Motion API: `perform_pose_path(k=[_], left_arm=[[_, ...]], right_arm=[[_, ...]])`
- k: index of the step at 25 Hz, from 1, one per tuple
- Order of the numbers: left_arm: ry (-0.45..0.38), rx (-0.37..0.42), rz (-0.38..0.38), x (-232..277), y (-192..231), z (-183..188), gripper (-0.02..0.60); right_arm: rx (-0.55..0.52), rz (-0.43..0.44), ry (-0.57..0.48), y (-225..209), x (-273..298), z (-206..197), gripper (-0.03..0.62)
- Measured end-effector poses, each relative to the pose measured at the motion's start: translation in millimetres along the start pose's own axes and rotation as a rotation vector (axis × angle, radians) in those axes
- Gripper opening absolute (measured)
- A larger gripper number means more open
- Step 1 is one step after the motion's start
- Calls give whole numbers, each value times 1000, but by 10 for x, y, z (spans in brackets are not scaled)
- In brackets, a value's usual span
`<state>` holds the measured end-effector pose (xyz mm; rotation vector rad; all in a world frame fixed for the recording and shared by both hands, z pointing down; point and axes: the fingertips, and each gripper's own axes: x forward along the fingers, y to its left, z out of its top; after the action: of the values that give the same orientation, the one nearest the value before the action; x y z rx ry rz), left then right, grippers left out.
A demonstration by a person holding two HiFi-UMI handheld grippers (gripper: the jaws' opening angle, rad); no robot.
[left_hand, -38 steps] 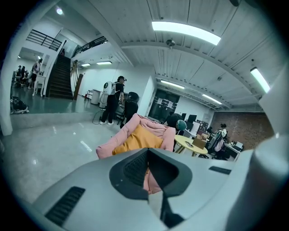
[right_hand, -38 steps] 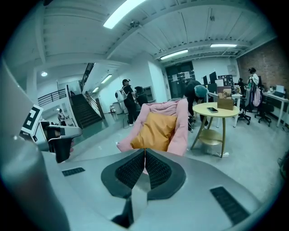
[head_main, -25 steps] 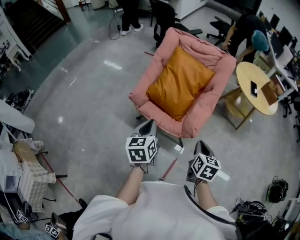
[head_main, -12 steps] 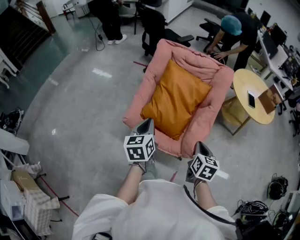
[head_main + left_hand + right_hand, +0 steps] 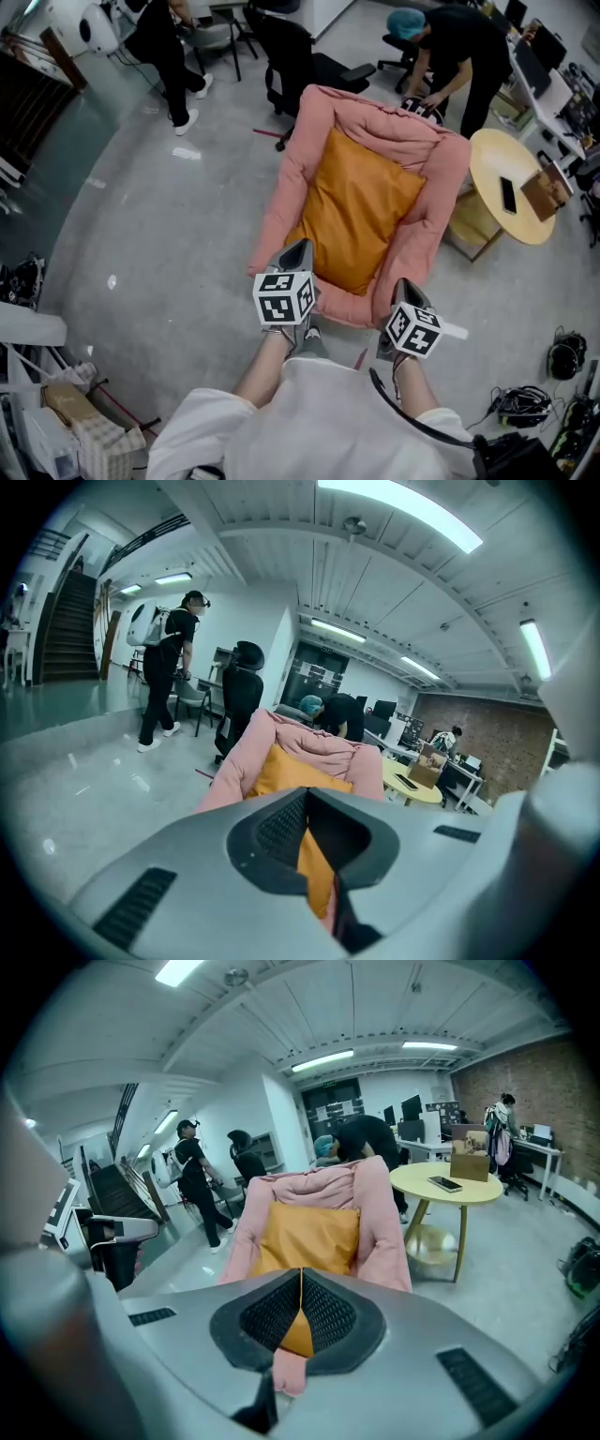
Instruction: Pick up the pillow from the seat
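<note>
Just ahead, plump orange pillow [image 5: 361,211] on puffy pink seat [image 5: 286,187] — left gripper [image 5: 299,251] and right gripper [image 5: 405,288] both clenched, empty.

Standing on the grey floor [image 5: 159,244]: a pink padded seat [image 5: 292,173] and, just beside it, a round yellow counter [image 5: 489,159]. Lying in the seat: an orange pillow [image 5: 361,211]. Resting on the counter: a dark phone [image 5: 507,196] and a brown box [image 5: 542,195].
</note>
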<state>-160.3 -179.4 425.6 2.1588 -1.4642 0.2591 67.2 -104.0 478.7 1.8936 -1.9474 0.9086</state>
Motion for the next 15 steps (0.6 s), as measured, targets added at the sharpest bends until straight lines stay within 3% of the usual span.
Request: perform_pose_path(k=[6,15], left_arm=[[55,21,-29,306,109,14,8],[137,44,-37,703,-188,-268,8]], right_arm=[[10,-31,6,48,218,105,31],[18,-27,24,-281,490,216,31]])
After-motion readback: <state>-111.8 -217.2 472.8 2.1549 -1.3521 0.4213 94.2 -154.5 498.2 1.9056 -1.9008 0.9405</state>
